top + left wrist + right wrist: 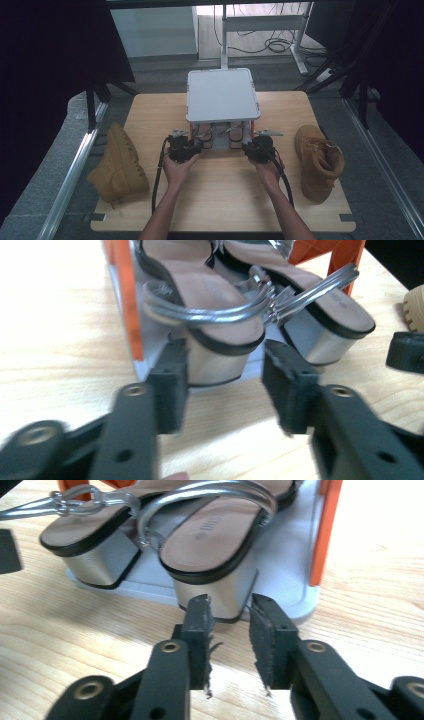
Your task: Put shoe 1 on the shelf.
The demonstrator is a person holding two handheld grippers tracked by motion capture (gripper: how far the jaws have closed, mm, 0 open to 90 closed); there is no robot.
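Note:
A pair of silver block-heeled sandals stands on the lower tier of a small white rack with orange legs. My left gripper sits at the rack's front left. In the left gripper view, my left gripper is open, its tips on either side of the nearer sandal's heel, with a gap at the right pad. My right gripper is at the rack's front right. In the right gripper view, my right gripper stands open just in front of the other sandal's heel, holding nothing.
A tan boot lies at the table's left edge and its partner stands at the right. The rack's orange legs flank the sandals. Bare wooden tabletop lies between my forearms. Desk legs and cables are beyond the table.

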